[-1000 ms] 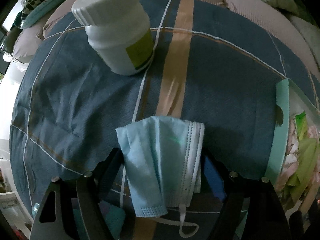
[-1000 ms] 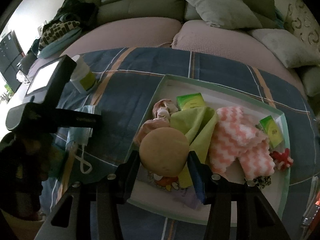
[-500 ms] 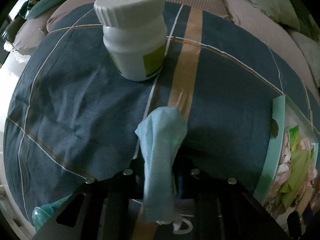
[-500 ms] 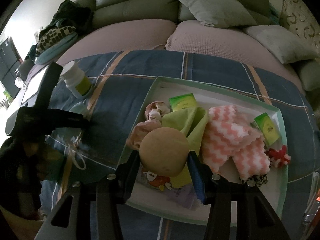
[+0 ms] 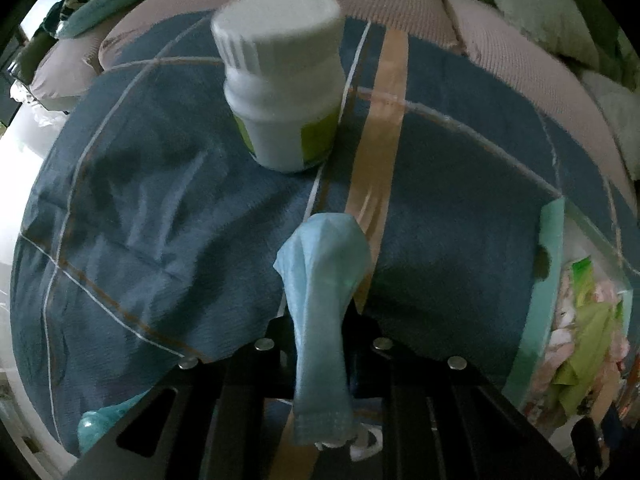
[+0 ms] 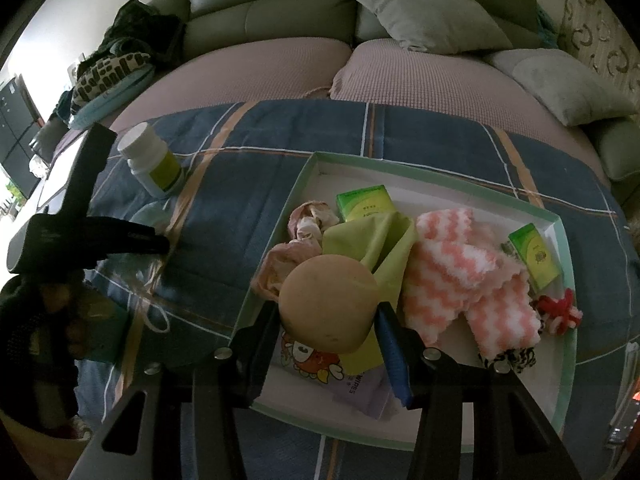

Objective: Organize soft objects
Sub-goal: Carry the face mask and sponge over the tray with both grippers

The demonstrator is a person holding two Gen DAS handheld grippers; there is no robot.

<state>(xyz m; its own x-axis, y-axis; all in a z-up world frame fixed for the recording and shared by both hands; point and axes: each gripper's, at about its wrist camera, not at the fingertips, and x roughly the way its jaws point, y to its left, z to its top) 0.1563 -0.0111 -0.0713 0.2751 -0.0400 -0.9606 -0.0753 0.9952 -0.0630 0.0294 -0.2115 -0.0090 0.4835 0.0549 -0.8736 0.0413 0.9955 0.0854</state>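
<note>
A light blue face mask (image 5: 320,280) is bunched into a narrow fold between the fingers of my left gripper (image 5: 320,320), whose jaws are closing on it and pressing it; it hangs just above the blue plaid cloth (image 5: 160,220). In the right wrist view the left gripper (image 6: 160,244) stands left of the tray, the mask's ear loop (image 6: 156,320) trailing below it. My right gripper (image 6: 328,312) is shut on a tan round soft ball (image 6: 328,296), held over the near left part of the green-rimmed tray (image 6: 440,176).
A white bottle (image 5: 280,92) with a green label stands on the cloth behind the mask. The tray holds a pink-and-white chevron cloth (image 6: 460,256), a green cloth (image 6: 372,240), pale pink fabric (image 6: 308,216), two green boxes (image 6: 364,200) and a red yarn piece (image 6: 560,312). A sofa with cushions (image 6: 428,12) lies behind.
The left jaws went from wide around the flat mask to pinched on it, bunching it into a narrow fold and lifting it slightly. The right gripper and ball stayed put.
</note>
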